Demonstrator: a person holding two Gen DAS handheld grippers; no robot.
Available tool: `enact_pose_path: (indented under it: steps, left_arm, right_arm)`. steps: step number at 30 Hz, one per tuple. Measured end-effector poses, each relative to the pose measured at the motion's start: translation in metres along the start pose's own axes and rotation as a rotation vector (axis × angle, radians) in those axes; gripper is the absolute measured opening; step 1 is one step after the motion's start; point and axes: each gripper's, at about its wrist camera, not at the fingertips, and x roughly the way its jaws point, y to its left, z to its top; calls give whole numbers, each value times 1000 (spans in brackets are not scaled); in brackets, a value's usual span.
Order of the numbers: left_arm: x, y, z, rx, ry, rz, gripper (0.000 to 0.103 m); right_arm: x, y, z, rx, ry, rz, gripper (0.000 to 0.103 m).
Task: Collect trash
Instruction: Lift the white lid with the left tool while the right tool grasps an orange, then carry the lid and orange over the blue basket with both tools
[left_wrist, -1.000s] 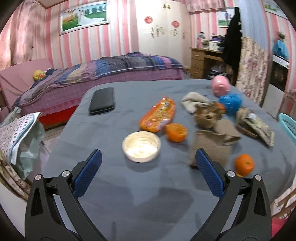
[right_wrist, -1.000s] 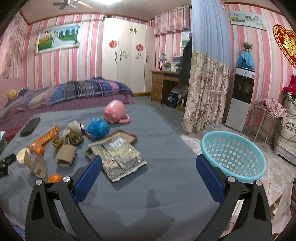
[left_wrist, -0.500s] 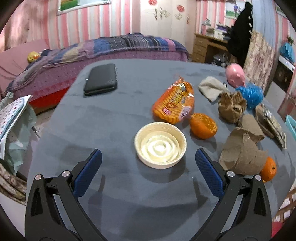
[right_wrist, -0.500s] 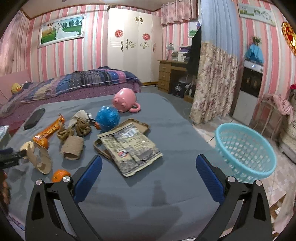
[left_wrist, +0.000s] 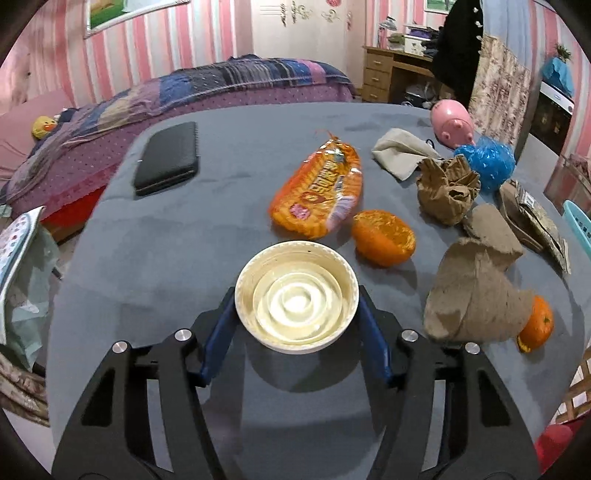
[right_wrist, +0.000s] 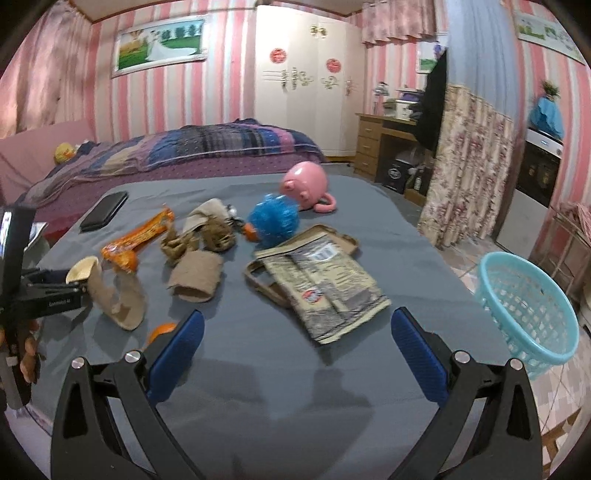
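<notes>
while its jaws are closing, the left gripper (left_wrist: 296, 314) has the shallow cream lid (left_wrist: 296, 295) between its 2 blue pads, which sit right at the rim on either side, the lid resting on the grey table (left_wrist: 166, 258). just beyond it lie a peeled orange (left_wrist: 383, 237) and an orange snack wrapper (left_wrist: 320, 195), with a crumpled brown paper piece (left_wrist: 476, 295) to the right and a black wallet (left_wrist: 166, 157) far left. the right gripper (right_wrist: 297, 341) hangs with jaws wide and empty above the table's near edge, a printed packet (right_wrist: 332, 284) ahead of it and a turquoise basket (right_wrist: 528, 306) on the floor to the right.
</notes>
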Motion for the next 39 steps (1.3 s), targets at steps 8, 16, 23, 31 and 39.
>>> enact_pose_path:
  steps: [8, 16, 23, 31, 39]
  left_arm:
    - [-61, 26, -28, -30, -159, 131, 60]
    - [-81, 39, -23, -54, -215, 155, 60]
    - [-79, 40, -21, -72, -218, 144, 61]
    - [-92, 7, 7, -54, -260, 128, 61]
    - [-125, -68, 43, 24, -343, 45, 61]
  right_arm:
    - [13, 35, -9, -63, 35, 101, 99]
    - [40, 76, -28, -133, 125, 169, 69]
    - [41, 76, -27, -163, 120, 223, 31]
    - [13, 10, 2, -37, 40, 153, 30]
    - [-21, -73, 31, 34, -40, 28, 30]
